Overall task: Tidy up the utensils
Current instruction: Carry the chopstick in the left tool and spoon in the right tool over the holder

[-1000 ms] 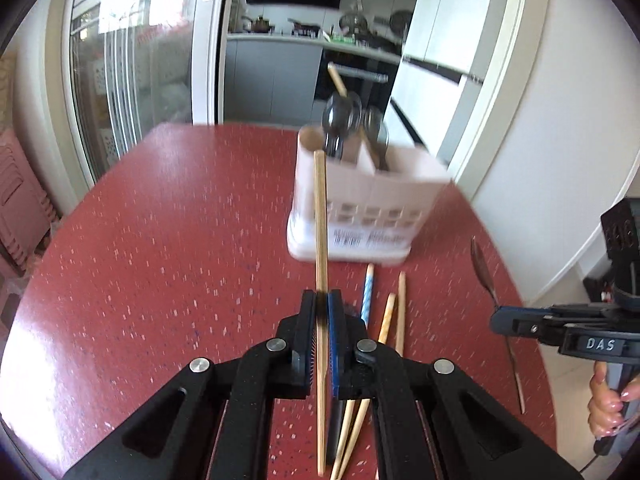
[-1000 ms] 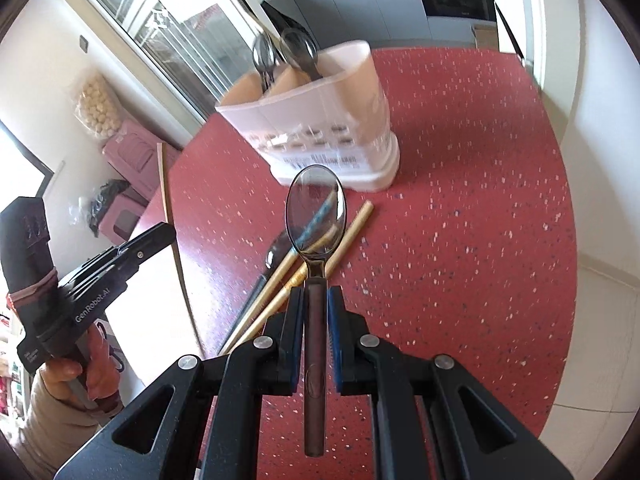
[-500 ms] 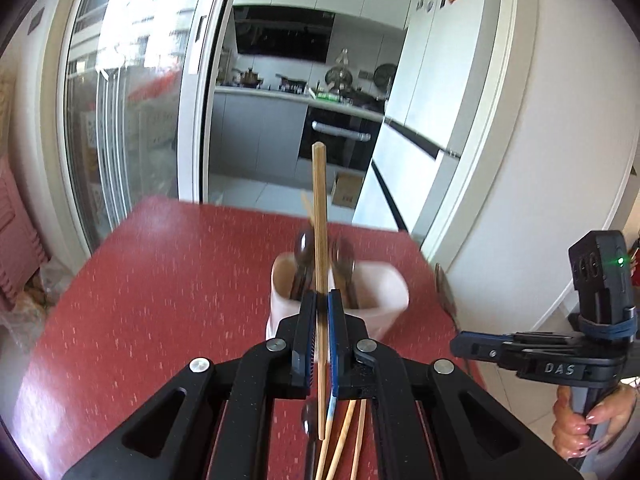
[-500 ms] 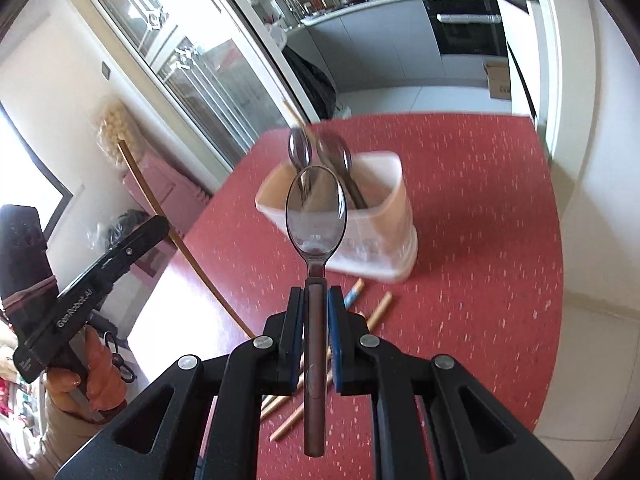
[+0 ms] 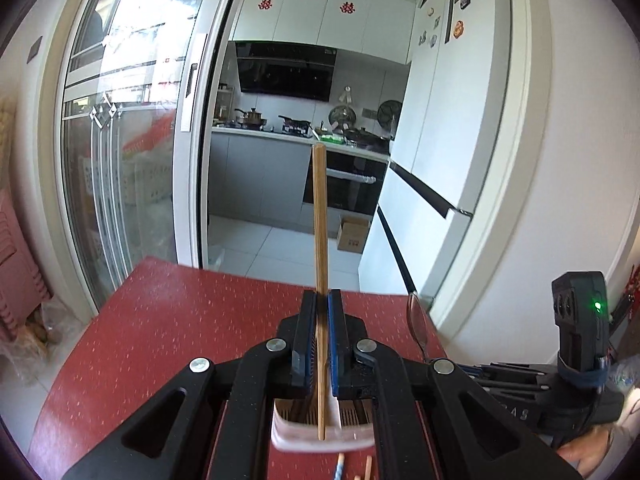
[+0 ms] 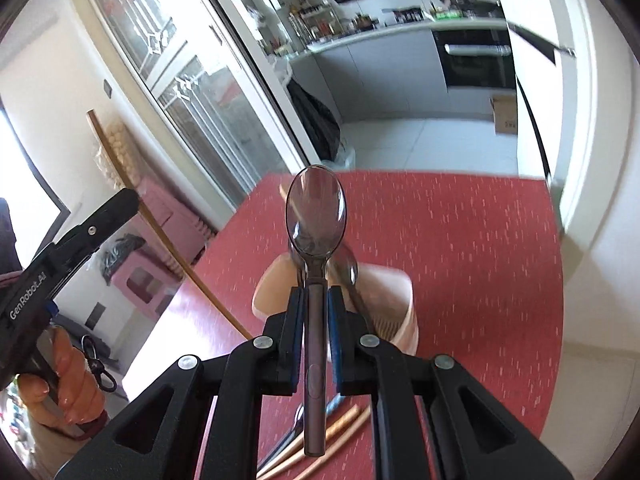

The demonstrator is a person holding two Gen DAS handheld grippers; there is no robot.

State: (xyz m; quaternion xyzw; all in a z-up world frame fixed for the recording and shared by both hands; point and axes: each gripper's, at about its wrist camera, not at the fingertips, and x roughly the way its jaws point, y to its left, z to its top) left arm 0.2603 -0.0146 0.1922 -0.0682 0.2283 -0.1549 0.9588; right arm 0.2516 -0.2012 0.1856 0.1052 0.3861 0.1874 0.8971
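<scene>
My left gripper (image 5: 321, 300) is shut on a wooden chopstick (image 5: 319, 224), held upright above the pale pink utensil holder (image 5: 304, 438), which shows below the jaws. My right gripper (image 6: 314, 294) is shut on a dark translucent spoon (image 6: 316, 212), bowl up, just over the same holder (image 6: 400, 312). The holder contains spoons and a chopstick. In the right wrist view the left gripper (image 6: 120, 204) shows at the left with the chopstick (image 6: 160, 232). The spoon (image 5: 416, 320) also shows in the left wrist view.
The red speckled table (image 6: 460, 240) carries loose chopsticks (image 6: 332, 436) and a blue-patterned one (image 5: 339, 466) near its front. A white wall and door frame (image 5: 500, 240) stand to the right. A glass sliding door (image 5: 120, 160) and a kitchen lie beyond.
Both grippers have risen and tilted up with their utensils. The holder has slid from mid-frame to beneath the jaws in both views.
</scene>
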